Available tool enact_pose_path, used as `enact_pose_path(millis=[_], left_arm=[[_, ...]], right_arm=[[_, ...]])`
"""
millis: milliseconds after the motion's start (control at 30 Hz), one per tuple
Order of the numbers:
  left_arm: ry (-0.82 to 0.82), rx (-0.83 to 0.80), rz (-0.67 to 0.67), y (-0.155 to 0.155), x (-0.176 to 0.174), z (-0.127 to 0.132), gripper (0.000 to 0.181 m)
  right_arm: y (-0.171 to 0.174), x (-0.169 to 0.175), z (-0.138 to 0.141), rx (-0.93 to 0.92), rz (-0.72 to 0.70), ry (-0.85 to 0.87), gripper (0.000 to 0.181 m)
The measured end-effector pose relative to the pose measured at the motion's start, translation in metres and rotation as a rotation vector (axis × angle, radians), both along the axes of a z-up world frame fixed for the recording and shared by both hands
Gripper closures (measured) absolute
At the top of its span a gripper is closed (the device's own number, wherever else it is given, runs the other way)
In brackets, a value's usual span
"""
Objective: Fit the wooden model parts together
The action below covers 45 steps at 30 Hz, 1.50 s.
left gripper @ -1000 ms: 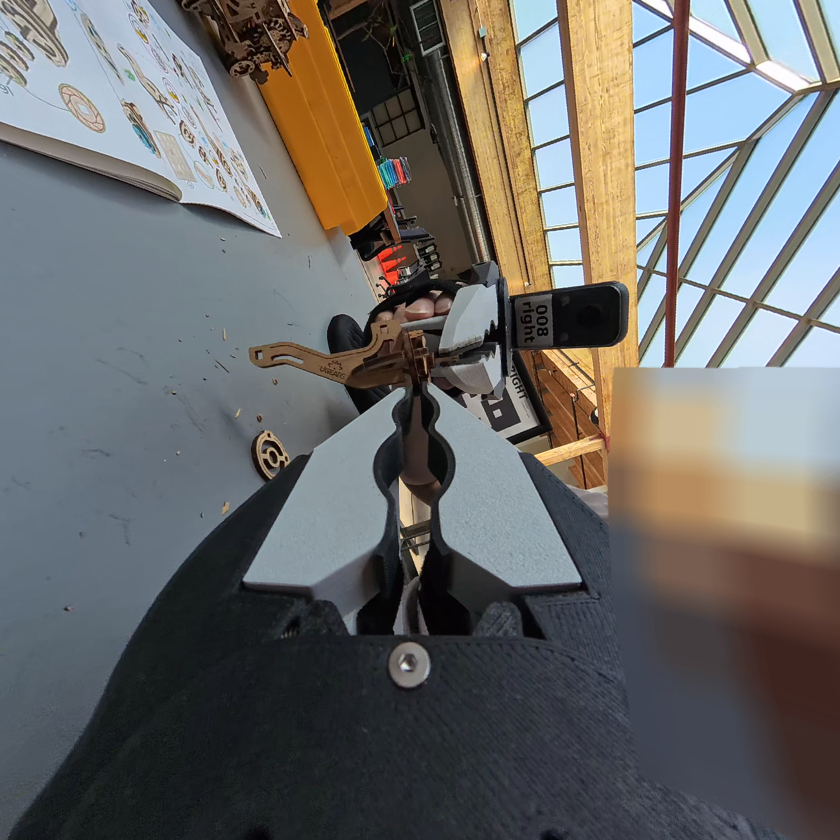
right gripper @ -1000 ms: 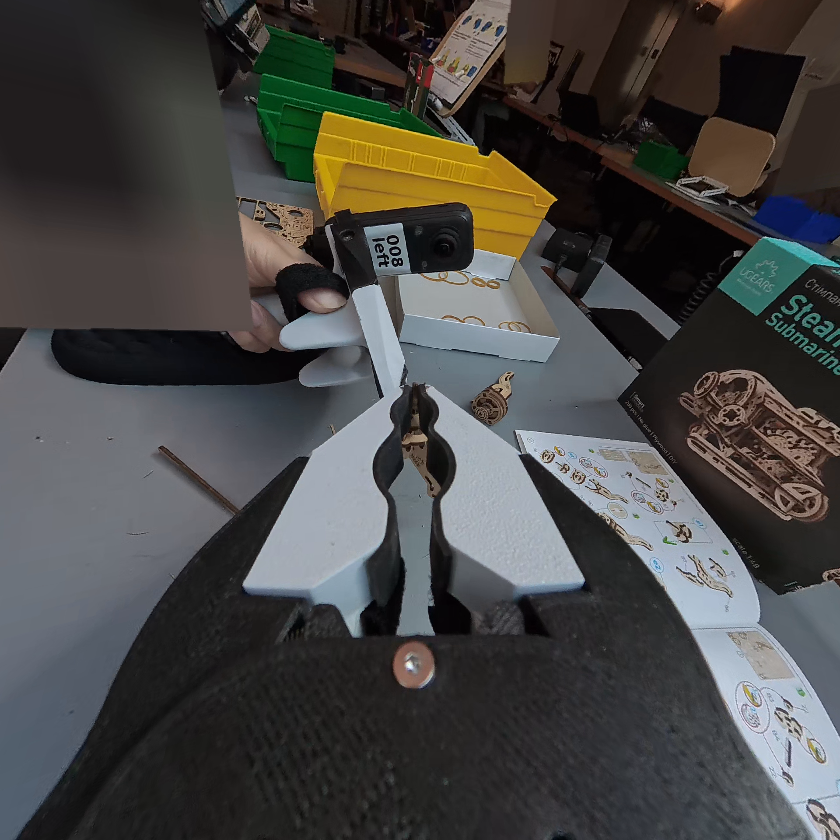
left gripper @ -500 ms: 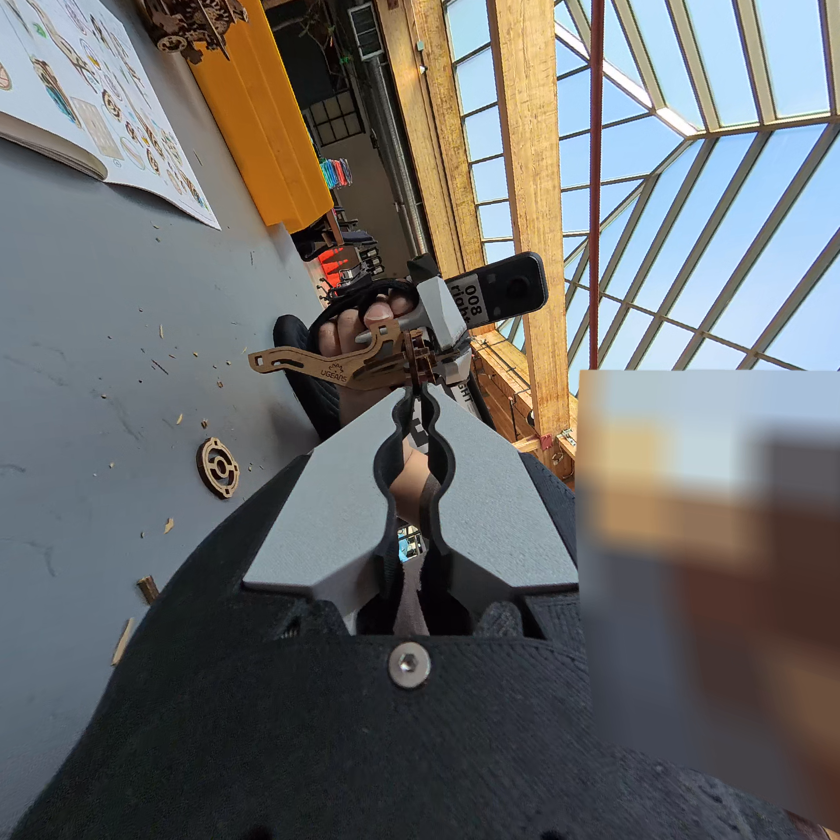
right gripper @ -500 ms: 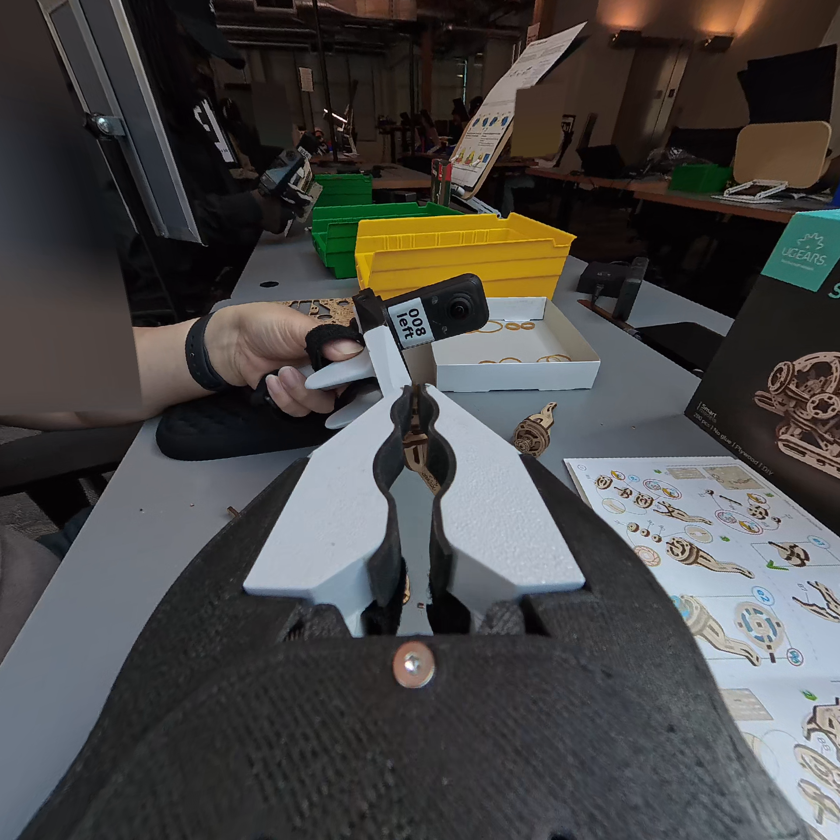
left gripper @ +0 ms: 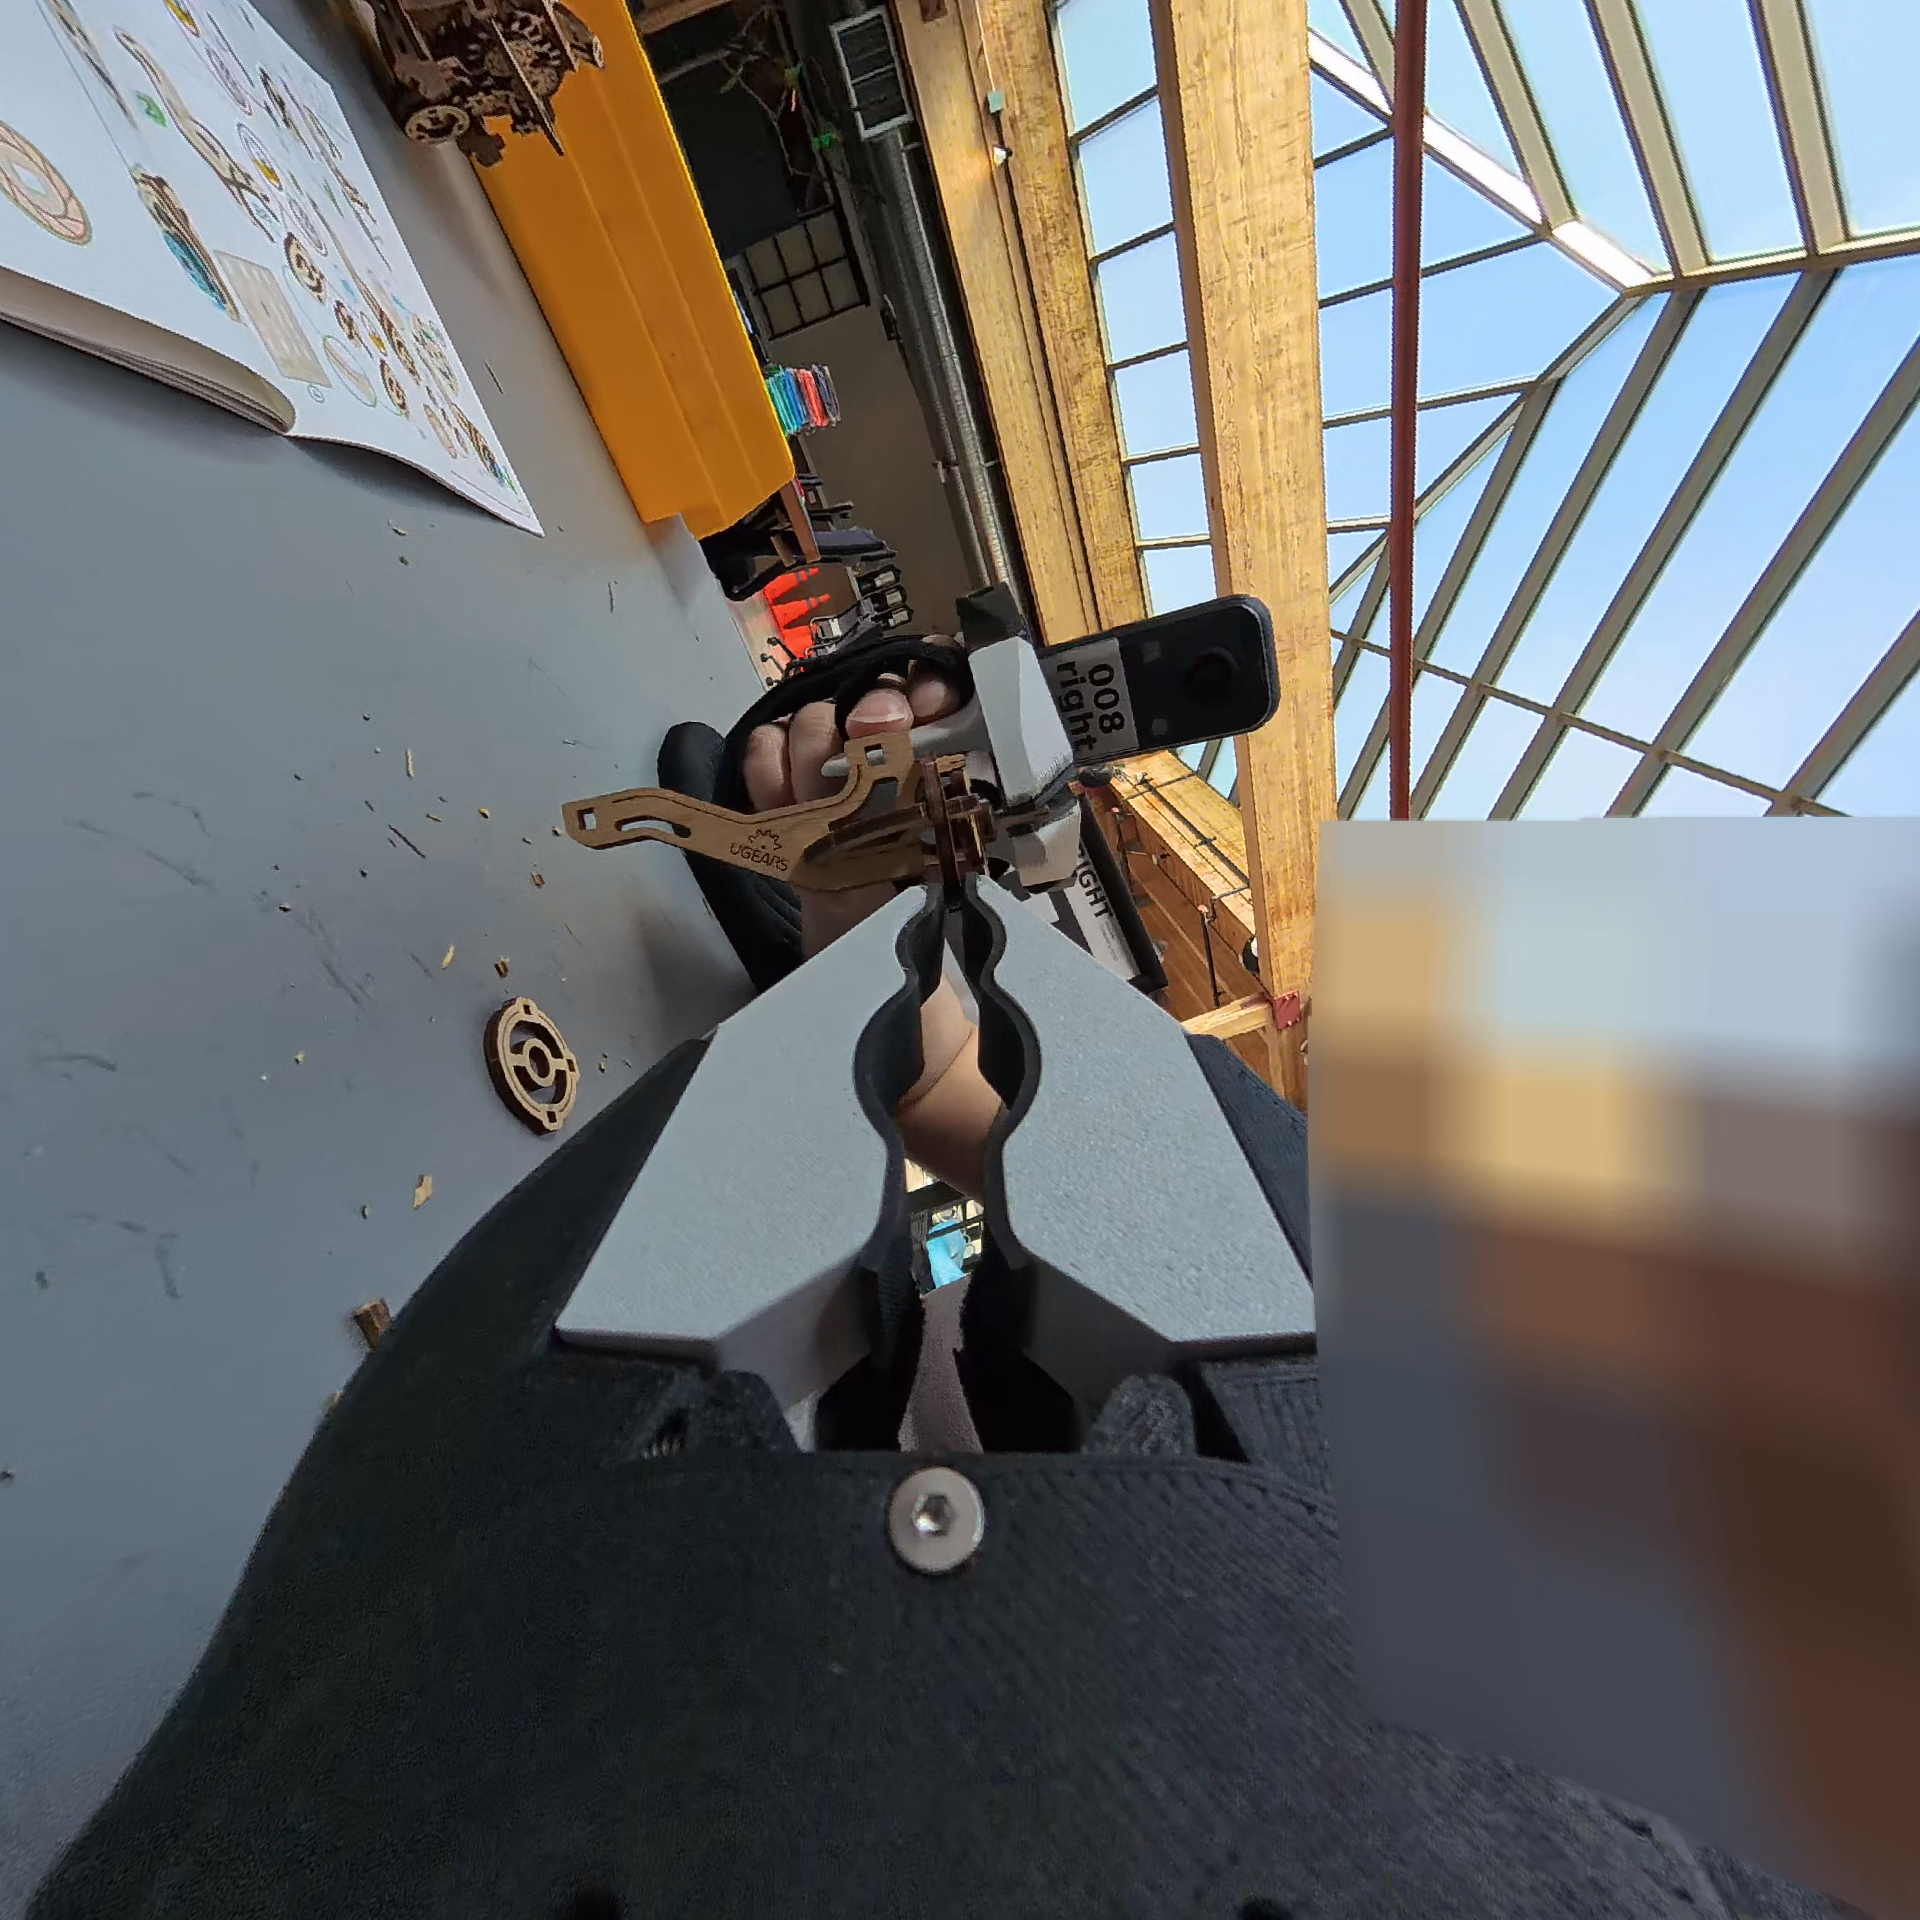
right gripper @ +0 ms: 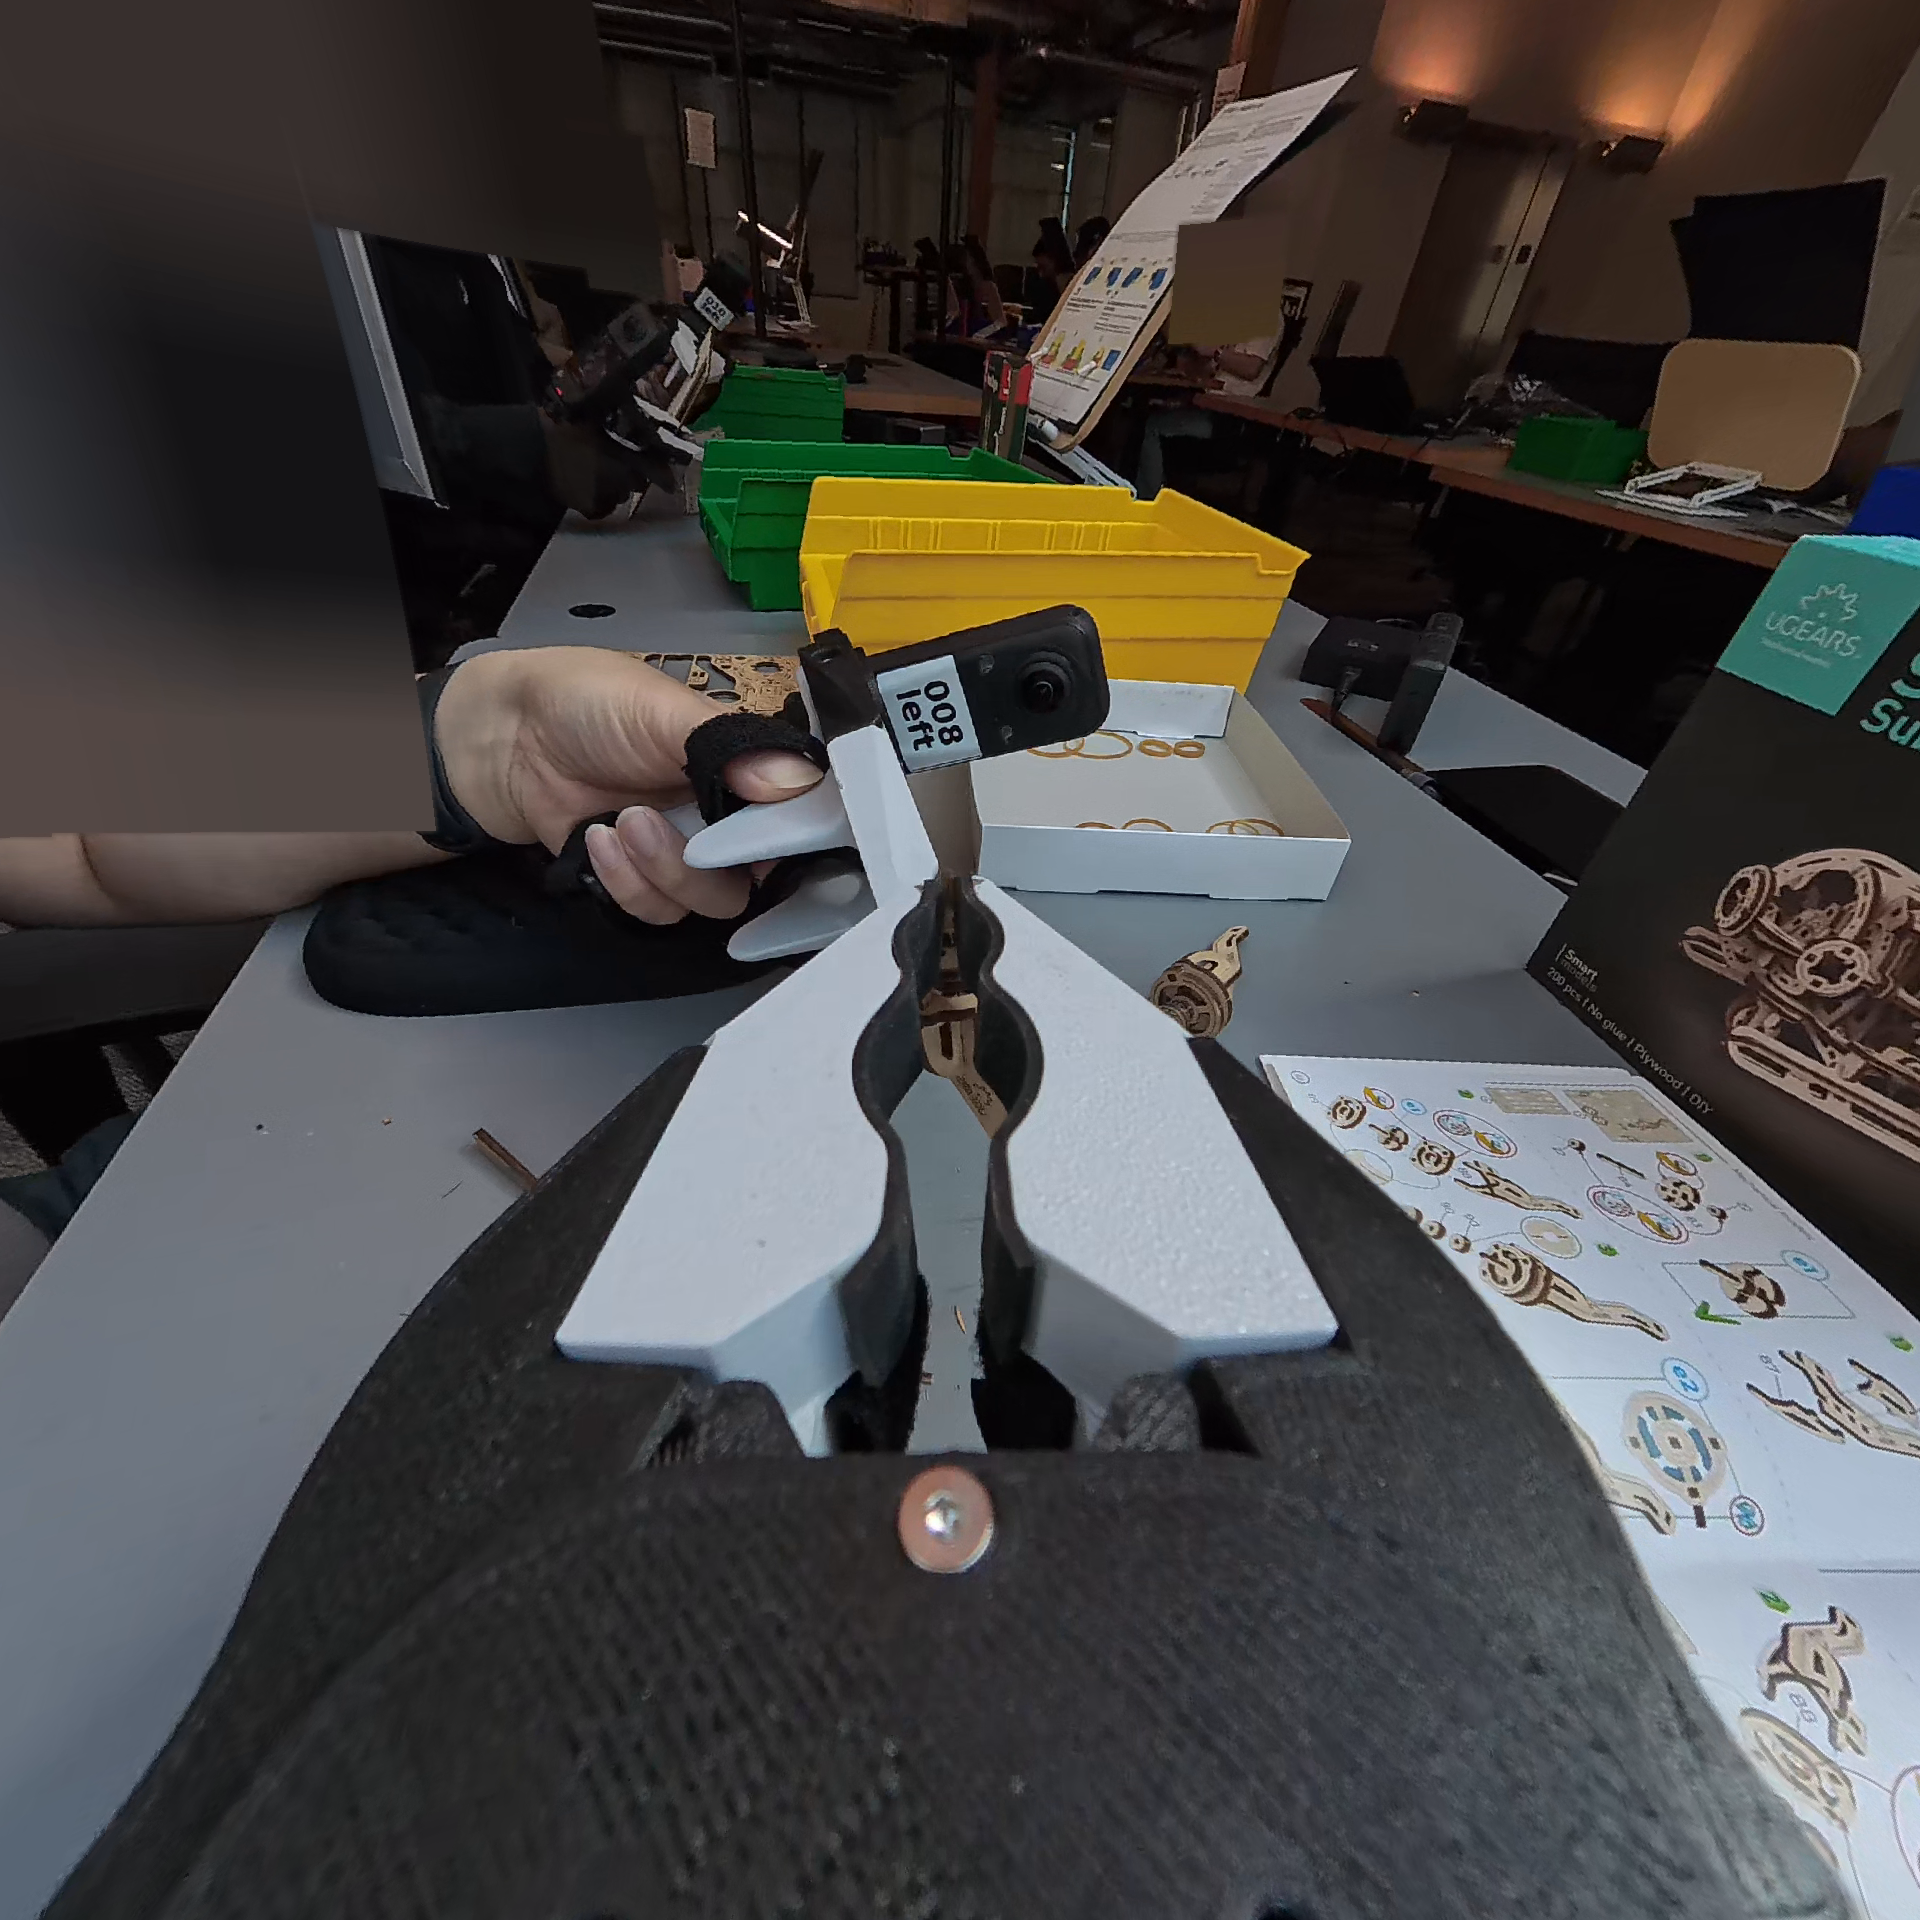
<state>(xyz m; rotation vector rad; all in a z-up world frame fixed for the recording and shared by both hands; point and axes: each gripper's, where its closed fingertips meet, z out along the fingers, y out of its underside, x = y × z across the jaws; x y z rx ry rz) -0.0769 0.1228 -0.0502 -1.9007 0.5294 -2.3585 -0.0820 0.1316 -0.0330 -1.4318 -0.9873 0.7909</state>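
A wooden lever-shaped assembly (left gripper: 769, 831) with a small toothed wheel at its right end hangs in the air above the grey table (left gripper: 208, 831). My left gripper (left gripper: 951, 902) is shut, its tips pinching the edge of that wheel from below. My right gripper (right gripper: 948, 896) is shut on the same assembly (right gripper: 948, 1023), which shows edge-on between its pads. Each gripper shows in the other's view: the right one (left gripper: 977, 821) behind the assembly, the left one (right gripper: 928, 878) meeting my right tips. A hand holds each gripper.
On the table lie a round wooden ring (left gripper: 530, 1062), an open instruction booklet (right gripper: 1558, 1247), a small wooden sub-assembly (right gripper: 1195, 987), a white tray (right gripper: 1164, 868) of rubber bands, a black wrist pad (right gripper: 499, 956), yellow bins (right gripper: 1039, 582) and the dark model box (right gripper: 1766, 883). The grippers are tip to tip, or close to it. Both grippers' tips are roughly 15 centimeters from the small wooden sub-assembly (right gripper: 1195, 987).
Both grippers stay shut on the assembly. The pair has tilted and shifted a little, and the right view now looks more level across the table.
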Motion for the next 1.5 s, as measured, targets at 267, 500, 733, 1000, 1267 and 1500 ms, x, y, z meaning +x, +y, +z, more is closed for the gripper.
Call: enact_pose_path(millis=[267, 500, 733, 1000, 1267, 1500], left_arm=[[-0.006, -0.01, -0.004, 0.0, 0.0, 0.0, 0.181], [-0.016, -0.012, -0.008, 0.0, -0.001, 0.002, 0.181], [0.005, 0.007, -0.004, 0.0, -0.001, -0.001, 0.181], [0.11, 0.146, 0.019, -0.001, 0.002, -0.011, 0.181], [0.151, 0.248, 0.017, -0.005, 0.006, -0.014, 0.181], [0.168, 0.341, 0.021, -0.008, 0.008, -0.013, 0.181]], right_arm=[[0.0, 0.001, -0.001, 0.03, -0.004, -0.019, 0.181], [-0.004, 0.005, 0.002, 0.041, 0.016, -0.036, 0.176], [0.005, 0.016, 0.006, -0.07, -0.029, 0.047, 0.173], [-0.001, 0.025, -0.024, -0.635, 0.057, 0.211, 0.15], [-0.006, 0.021, -0.026, -0.809, 0.116, 0.299, 0.15], [-0.007, 0.019, -0.031, -0.848, 0.123, 0.302, 0.166]])
